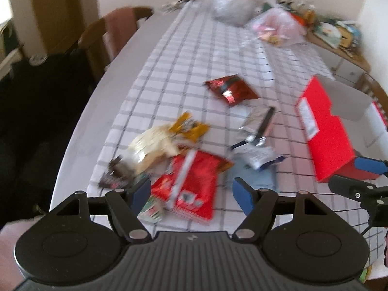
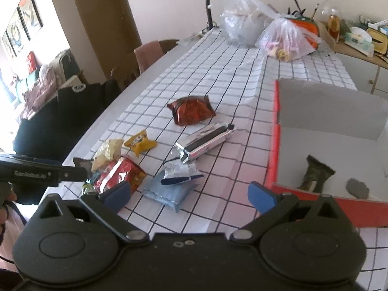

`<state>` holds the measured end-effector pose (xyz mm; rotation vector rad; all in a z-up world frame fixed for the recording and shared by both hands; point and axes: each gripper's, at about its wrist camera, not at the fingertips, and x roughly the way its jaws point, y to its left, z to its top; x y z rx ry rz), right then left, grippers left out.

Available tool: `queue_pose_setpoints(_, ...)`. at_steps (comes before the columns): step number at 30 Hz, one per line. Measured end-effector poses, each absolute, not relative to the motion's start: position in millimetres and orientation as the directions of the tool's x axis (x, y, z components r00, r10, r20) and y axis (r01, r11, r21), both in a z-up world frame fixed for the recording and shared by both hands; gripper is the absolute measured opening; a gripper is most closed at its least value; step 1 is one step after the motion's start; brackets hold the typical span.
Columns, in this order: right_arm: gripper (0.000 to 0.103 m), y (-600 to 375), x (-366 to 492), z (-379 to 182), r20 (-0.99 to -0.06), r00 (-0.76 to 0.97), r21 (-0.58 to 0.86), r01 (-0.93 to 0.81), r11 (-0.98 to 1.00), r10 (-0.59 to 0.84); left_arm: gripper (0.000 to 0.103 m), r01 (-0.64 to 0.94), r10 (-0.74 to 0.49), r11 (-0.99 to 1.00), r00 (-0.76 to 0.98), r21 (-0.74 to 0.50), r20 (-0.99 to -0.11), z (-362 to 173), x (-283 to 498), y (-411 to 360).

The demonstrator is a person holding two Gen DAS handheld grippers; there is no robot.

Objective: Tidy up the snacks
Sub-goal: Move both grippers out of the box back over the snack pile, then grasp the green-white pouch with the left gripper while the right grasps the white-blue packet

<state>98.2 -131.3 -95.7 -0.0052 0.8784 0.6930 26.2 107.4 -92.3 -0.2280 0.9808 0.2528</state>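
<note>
Loose snack packets lie on the checked cloth. My left gripper (image 1: 191, 189) hovers open over a red packet (image 1: 194, 184), pads not touching it. Beside it lie a cream packet (image 1: 150, 145), a yellow one (image 1: 191, 127) and a small dark one (image 1: 116, 174). My right gripper (image 2: 190, 194) is wide open just above a light-blue packet (image 2: 167, 191), holding nothing. Farther off are a white-and-blue packet (image 2: 179, 172), a silver packet (image 2: 206, 140) and a dark-red foil bag (image 2: 191, 111). The open red box (image 2: 274, 145) at right contains a dark bar (image 2: 315, 174) and a grey piece (image 2: 357, 188).
Two filled plastic bags (image 2: 242, 21) (image 2: 286, 36) and a desk lamp (image 2: 209, 4) stand at the table's far end. A chair with a pink cloth (image 2: 148, 55) is at the left edge. A cluttered sideboard (image 2: 359, 38) is behind the box.
</note>
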Motion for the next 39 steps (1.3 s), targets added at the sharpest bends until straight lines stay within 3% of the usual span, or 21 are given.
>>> queue_pose_setpoints(17, 0.1, -59, 138, -143, -0.789, 0.376, 0.149, -0.651, 0.745, 0.487, 0.074, -0.632, 0.117, 0.767, 0.312, -0.114, -0.943, -162, 11, 196)
queue_pose_setpoints(23, 0.097, -44, 148, -154, -0.806, 0.355, 0.134, -0.67, 0.73, 0.473, 0.074, -0.651, 0.099, 0.749, 0.298, -0.126, -0.95, -174, 18, 196)
queue_pose_setpoints(39, 0.076, -23, 166, -175, -0.84, 0.318, 0.134, -0.664, 0.735, 0.44, 0.072, -0.643, 0.088, 0.757, 0.275, -0.115, -0.957, -182, 41, 184)
